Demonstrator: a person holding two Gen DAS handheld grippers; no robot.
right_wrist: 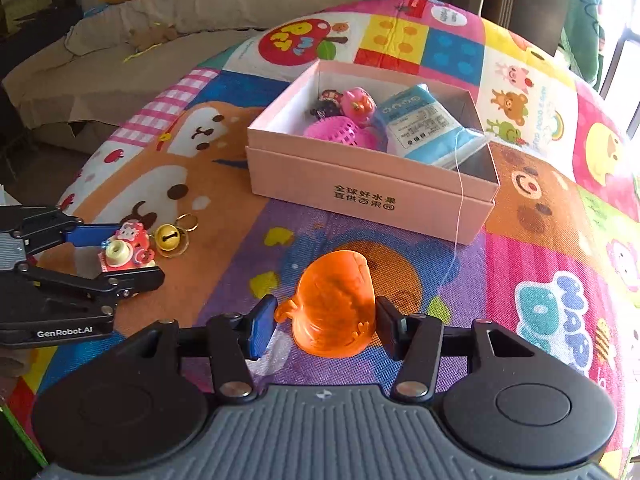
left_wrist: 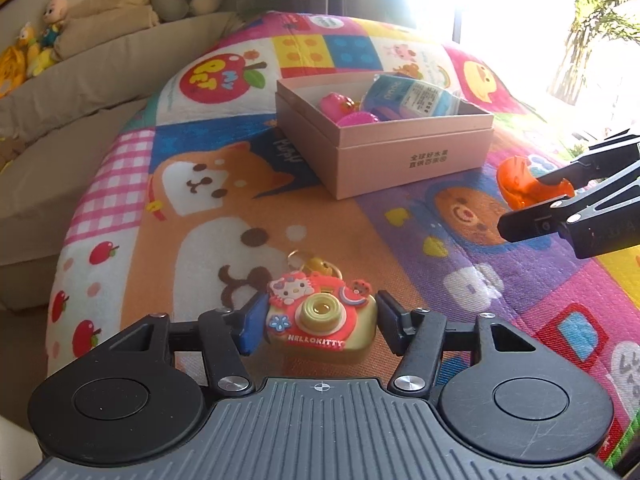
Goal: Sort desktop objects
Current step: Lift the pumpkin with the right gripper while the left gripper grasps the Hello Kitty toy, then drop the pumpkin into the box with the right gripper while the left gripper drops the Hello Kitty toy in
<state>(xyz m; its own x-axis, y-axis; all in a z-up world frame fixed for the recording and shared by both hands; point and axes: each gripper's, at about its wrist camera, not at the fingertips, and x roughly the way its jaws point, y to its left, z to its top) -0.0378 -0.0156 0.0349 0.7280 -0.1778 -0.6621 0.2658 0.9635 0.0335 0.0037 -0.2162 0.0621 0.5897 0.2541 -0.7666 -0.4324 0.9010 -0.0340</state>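
My left gripper (left_wrist: 318, 324) is closed around a red and yellow Hello Kitty toy camera (left_wrist: 320, 322), both pads touching its sides; it rests on the play mat. A gold bell (right_wrist: 170, 238) on a ring lies just behind it. My right gripper (right_wrist: 325, 322) brackets an orange translucent toy (right_wrist: 334, 304) on the mat, pads at its sides. The pink open box (right_wrist: 360, 196) stands beyond, holding a pink ball (right_wrist: 340, 132), a pink figure (right_wrist: 358, 106) and a blue packet (right_wrist: 426, 126). The right gripper also shows in the left wrist view (left_wrist: 556, 200), as does the orange toy (left_wrist: 520, 184).
The colourful cartoon play mat (left_wrist: 460, 280) covers the surface. A beige sofa (left_wrist: 80, 92) with plush toys (left_wrist: 36, 52) stands at the left and back. A thin white thread (right_wrist: 460, 200) hangs over the box's front wall. A bright window is at the back right.
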